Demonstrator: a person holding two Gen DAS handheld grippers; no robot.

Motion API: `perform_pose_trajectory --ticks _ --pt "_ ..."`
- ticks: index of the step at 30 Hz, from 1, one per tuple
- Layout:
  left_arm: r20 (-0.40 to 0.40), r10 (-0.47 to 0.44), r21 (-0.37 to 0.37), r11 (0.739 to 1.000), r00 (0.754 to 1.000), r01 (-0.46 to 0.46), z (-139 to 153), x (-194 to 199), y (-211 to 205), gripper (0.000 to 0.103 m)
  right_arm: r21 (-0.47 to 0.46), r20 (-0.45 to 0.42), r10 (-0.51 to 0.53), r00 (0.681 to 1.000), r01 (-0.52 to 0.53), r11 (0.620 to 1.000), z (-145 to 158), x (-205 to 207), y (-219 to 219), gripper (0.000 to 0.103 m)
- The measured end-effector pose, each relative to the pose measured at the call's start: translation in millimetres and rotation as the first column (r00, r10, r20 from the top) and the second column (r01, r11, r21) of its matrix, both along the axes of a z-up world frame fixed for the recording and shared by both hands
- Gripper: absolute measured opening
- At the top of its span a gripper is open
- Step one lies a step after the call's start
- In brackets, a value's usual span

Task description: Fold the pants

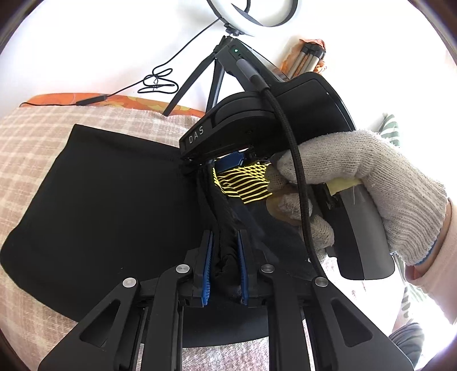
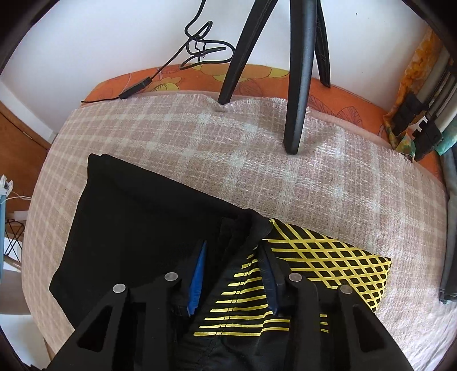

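Black pants [image 1: 100, 199] with a yellow line pattern [image 2: 328, 254] lie on a pink checked blanket [image 2: 228, 148]. My left gripper [image 1: 224, 251] is shut on a bunched fold of the black pants cloth between its blue pads [image 1: 207, 274]. My right gripper [image 2: 234, 262] is shut on the pants at the patterned part, cloth bunched between its fingers. In the left wrist view the right gripper's black body [image 1: 257, 120] is just ahead, held by a gloved hand [image 1: 365, 182]. The pants spread flat to the left in both views.
A black tripod [image 2: 297, 71] stands on the blanket at the back, with a ring light [image 1: 254, 14] and a cable [image 2: 200, 48]. An orange flowered sheet [image 2: 257, 80] edges the bed. Folded tripod legs [image 2: 428, 114] lie at the right.
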State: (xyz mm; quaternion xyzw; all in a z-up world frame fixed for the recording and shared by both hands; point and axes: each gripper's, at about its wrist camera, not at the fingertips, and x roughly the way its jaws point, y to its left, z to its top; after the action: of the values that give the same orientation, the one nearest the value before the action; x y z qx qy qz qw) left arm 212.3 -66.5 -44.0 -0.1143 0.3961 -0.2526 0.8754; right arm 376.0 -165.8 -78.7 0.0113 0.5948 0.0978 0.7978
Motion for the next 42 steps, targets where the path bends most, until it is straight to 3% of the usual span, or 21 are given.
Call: perform_pose_trajectory --ticks 3,6,15,25,42 --pt "0.005 -0.005 -0.005 1.000 1.000 0.005 1.2 0.7 -0.2 0.014 0.062 0.014 -0.036 0.999 0.035 0.997 10.2 -6.2 -14.8 0.016" --pt "0.014 -0.008 -0.018 1.000 1.000 0.008 4.4 -3.0 3.7 0.013 0.130 0.043 -0.061 0.997 0.054 0.990 23.9 -13.9 -19.9 0.012" --pt "0.034 0.074 -0.060 0.996 0.997 -0.072 15.3 -16.2 51.9 0.013 0.190 0.110 -0.008 0.994 -0.013 0.982 50.4 -16.0 35.3 0.011" --pt "-0.009 0.188 -0.049 0.981 0.982 -0.188 0.2 -16.4 113.6 0.013 0.192 0.103 0.072 0.992 -0.091 0.977 33.0 -4.0 110.6 0.011" --pt "-0.031 0.263 0.020 0.965 0.964 -0.262 -13.5 5.0 139.4 0.013 0.213 0.098 0.071 0.993 -0.091 0.973 17.6 13.7 138.2 0.012"
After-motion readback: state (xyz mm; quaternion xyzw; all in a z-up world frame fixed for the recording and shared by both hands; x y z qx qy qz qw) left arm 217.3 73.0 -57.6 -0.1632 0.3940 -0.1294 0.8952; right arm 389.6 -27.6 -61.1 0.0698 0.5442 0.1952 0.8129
